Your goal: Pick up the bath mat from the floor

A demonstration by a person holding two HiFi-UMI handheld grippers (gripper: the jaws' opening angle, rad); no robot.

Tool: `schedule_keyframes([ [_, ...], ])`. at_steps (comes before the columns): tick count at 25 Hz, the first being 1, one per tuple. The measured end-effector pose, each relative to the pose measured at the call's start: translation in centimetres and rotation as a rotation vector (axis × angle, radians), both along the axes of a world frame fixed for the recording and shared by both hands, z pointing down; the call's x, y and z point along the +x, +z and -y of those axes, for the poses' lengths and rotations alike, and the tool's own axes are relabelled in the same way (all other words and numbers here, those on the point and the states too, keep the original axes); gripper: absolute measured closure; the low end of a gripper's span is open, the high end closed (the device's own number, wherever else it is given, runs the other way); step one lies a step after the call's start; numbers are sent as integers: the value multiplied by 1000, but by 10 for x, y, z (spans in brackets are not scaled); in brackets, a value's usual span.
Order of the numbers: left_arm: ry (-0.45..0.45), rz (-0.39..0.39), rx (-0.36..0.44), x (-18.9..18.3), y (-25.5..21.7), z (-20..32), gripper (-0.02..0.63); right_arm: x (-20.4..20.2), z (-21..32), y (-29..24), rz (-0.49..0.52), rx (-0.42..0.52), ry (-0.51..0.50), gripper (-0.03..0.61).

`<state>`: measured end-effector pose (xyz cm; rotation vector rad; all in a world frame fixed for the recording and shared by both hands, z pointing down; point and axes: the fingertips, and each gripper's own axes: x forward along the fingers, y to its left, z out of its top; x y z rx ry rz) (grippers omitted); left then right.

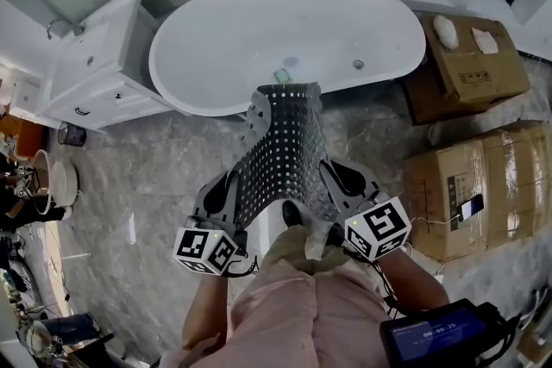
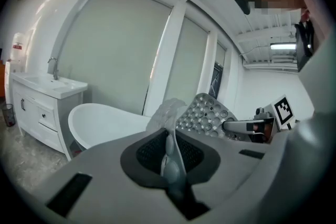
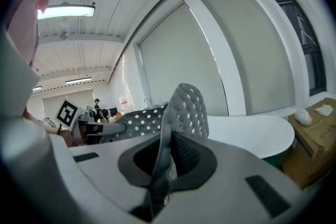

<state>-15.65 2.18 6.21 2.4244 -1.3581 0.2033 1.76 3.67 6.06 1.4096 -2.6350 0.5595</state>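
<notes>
Left gripper [image 1: 226,190] and right gripper [image 1: 346,179] each pinch the bath mat [image 1: 285,146], which hides the floor [image 1: 147,185] beneath.

grey perforated bath mat [image 1: 285,152] with a grid of square holes, lifted off the floor, hanging stretched and curled, near edge pinched at both corners, far end raised toward the bathtub
</notes>
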Motion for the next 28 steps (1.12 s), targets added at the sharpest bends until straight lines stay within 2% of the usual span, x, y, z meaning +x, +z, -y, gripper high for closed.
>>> schedule_keyframes([
  [17,-148,-10,61,-27,-26,7,577,89,2,-18,-28,32,148,551],
  [22,-185,-13,93,-38,-36,16,577,109,5,-23,-71,64,194,551],
  [28,-208,34,141,-45,-52,20,578,115,5,-37,-108,106,218,551],
])
